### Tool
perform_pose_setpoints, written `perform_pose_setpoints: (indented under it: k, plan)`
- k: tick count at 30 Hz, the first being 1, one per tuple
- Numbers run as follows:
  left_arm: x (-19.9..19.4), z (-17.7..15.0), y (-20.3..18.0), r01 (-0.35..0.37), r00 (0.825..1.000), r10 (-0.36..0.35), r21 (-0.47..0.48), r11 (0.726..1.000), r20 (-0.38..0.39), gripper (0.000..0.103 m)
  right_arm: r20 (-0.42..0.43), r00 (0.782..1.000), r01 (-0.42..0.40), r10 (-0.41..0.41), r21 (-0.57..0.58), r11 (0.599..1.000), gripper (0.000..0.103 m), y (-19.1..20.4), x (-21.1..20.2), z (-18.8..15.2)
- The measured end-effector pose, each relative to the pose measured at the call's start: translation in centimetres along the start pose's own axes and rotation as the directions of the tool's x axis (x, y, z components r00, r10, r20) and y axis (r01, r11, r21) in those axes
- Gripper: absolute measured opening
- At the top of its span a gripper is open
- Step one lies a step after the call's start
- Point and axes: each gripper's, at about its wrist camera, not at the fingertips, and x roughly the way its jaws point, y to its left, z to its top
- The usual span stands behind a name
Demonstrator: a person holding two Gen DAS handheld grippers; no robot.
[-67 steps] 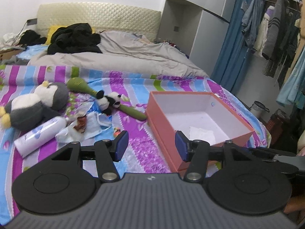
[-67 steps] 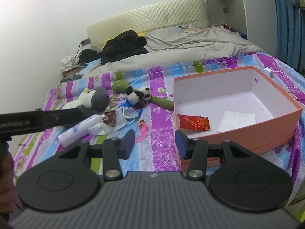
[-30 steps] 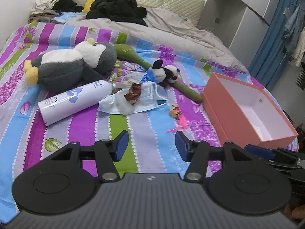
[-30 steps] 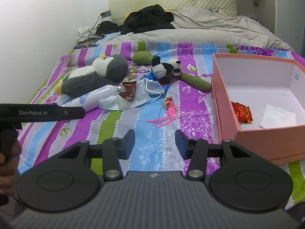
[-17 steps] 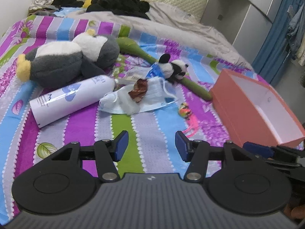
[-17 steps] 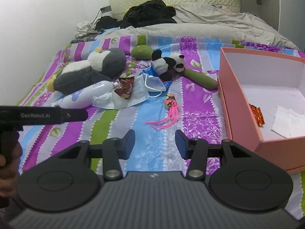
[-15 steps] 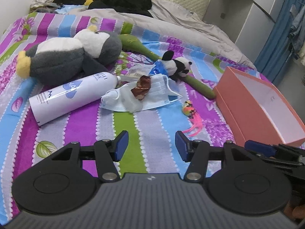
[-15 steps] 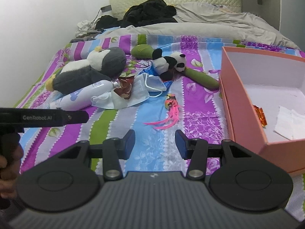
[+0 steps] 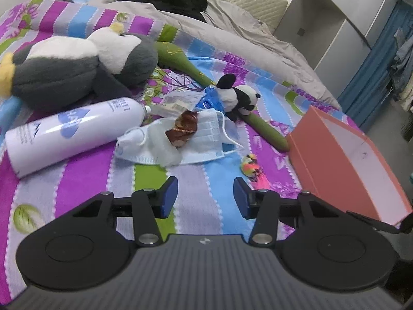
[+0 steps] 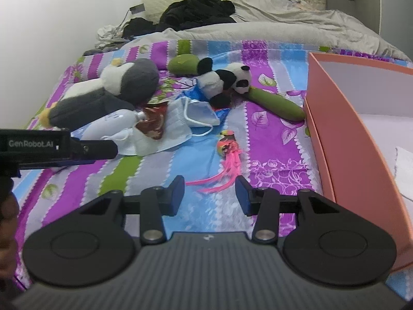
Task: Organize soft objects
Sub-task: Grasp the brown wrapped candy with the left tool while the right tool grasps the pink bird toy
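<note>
**Entry: bed, soft things awaiting the box.**

- Left gripper [image 9: 205, 196]: jaws apart and empty, having just been narrowing with nothing between them. It hung over bare striped sheet [image 9: 85, 180].
- Right gripper [image 10: 209, 195]: jaws apart and empty, also just narrowing. The tips of the pink feather toy [image 10: 227, 152] trailed toward its gap, though whether they reached in between the pads could not be told.
- Feather toy: lay just ahead of the right gripper, head away and tail toward it, long axis roughly along the gripper's pointing line and leaning slightly left. In the left view it sat ahead and to the right [image 9: 251, 168].
- Masks [image 9: 180, 142]: a loose heap straight ahead of the left gripper, with a brown wrapper [image 9: 184, 128] on top.
- Panda [image 10: 224, 80]: beyond the masks, lying across a green stick [image 10: 276, 104].
- Penguin [image 9: 74, 64]: far left, beside a white bottle [image 9: 72, 131].
- Box [image 10: 343, 134]: open, to the right of both grippers.

Judgement: the right gripper was the nearer to the feather toy and the left to the masks.
</note>
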Motion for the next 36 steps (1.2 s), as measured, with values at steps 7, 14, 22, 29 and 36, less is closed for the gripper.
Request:
perform_pose_setpoints:
  k: [7, 14, 22, 29, 36]
  plan:
    - [3.0, 1.9, 0.0, -0.069, 0.997, 0.067, 0.057, 0.996, 0.041, 0.054, -0.004, 1.0, 0.013, -0.013, 0.007, 1.0, 0.046, -0.6, 3.2, 0.9]
    - [6.3, 4.0, 0.3, -0.106, 0.993, 0.1, 0.108, 0.989, 0.061, 0.054, -0.003, 1.0, 0.025, -0.025, 0.01, 1.0, 0.046, -1.2, 6.3, 2.3]
    - [10.2, 4.8, 1.0, -0.13, 0.991, 0.126, 0.099, 0.987, 0.049, 0.054, -0.025, 0.999, 0.032, -0.031, 0.02, 0.999, 0.046, -2.3, 9.1, 2.6]
    - [12.0, 5.1, 1.6, -0.126, 0.992, 0.123, 0.096, 0.987, 0.035, 0.047, -0.051, 0.999, 0.014, -0.014, 0.012, 1.0, 0.033, -2.1, 10.6, 2.7]
    - [12.5, 5.3, 1.1, -0.122, 0.992, 0.12, 0.122, 0.985, 0.026, 0.039, -0.047, 0.999, 0.007, -0.007, -0.005, 1.0, 0.032, -2.0, 10.0, 3.4]
